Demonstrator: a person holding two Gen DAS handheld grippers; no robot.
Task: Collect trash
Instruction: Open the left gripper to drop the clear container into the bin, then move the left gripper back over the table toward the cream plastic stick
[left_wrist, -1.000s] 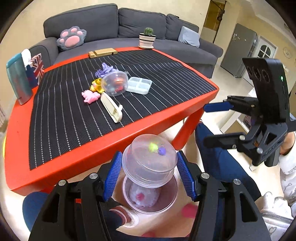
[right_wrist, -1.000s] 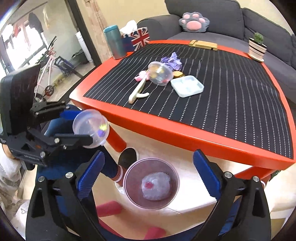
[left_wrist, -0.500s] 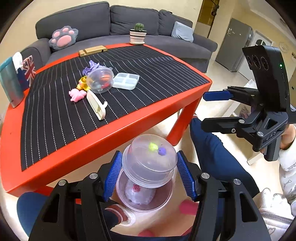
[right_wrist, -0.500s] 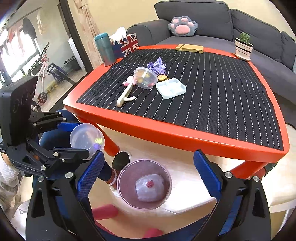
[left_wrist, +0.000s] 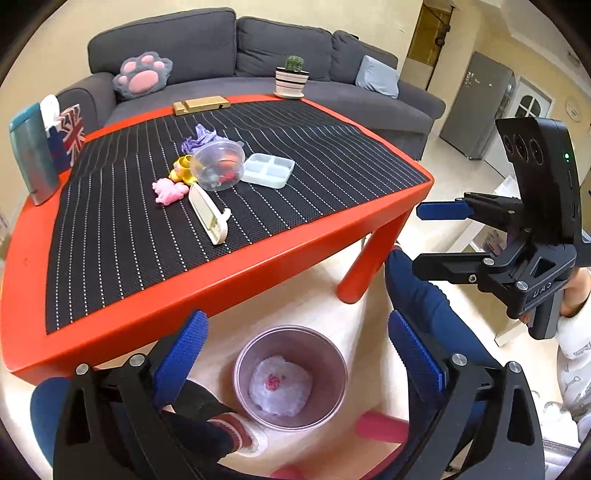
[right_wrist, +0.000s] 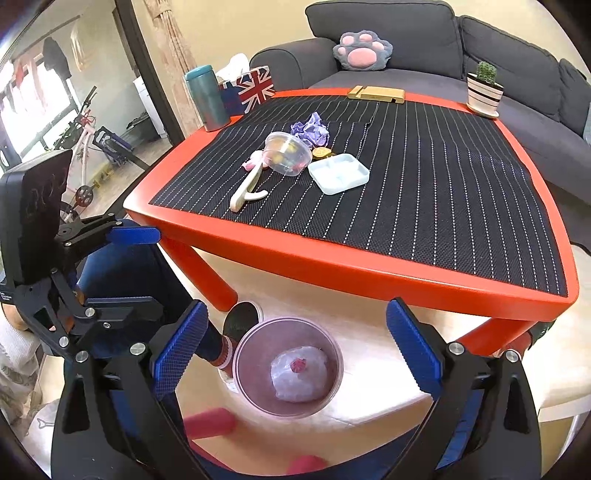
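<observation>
The left gripper (left_wrist: 295, 354) hung with its jaws spread wide and empty, directly over the trash bin (left_wrist: 291, 376) on the floor, a position that suited a drop straight down. Half a second earlier those jaws had pinched a clear lidded container; it was gone from them now, and a translucent wad with a pink spot (left_wrist: 279, 386) lay at the bottom of the bin, though whether the container sat among it could not be told.

The right gripper (right_wrist: 295, 350) also hovered above the bin (right_wrist: 288, 373), its jaws spread and holding nothing, as they had been in the earlier frames. In the left view it showed at 3 o'clock (left_wrist: 439, 240), off the edge of the bench.

Outward, at 11 o'clock in the left view, more trash waited on the red bench (left_wrist: 207, 284), clustered on its striped mat: a clear bowl (left_wrist: 218, 170) tipped on its side, a crumpled purple paper (left_wrist: 201, 137) behind it, a white divided tray (left_wrist: 269, 170) beside it, a pink toy (left_wrist: 169, 190), a yellow toy (left_wrist: 183, 172) and a cream-coloured tool (left_wrist: 207, 213) lying flat. Both grippers seemed free to reach back for these.
</observation>
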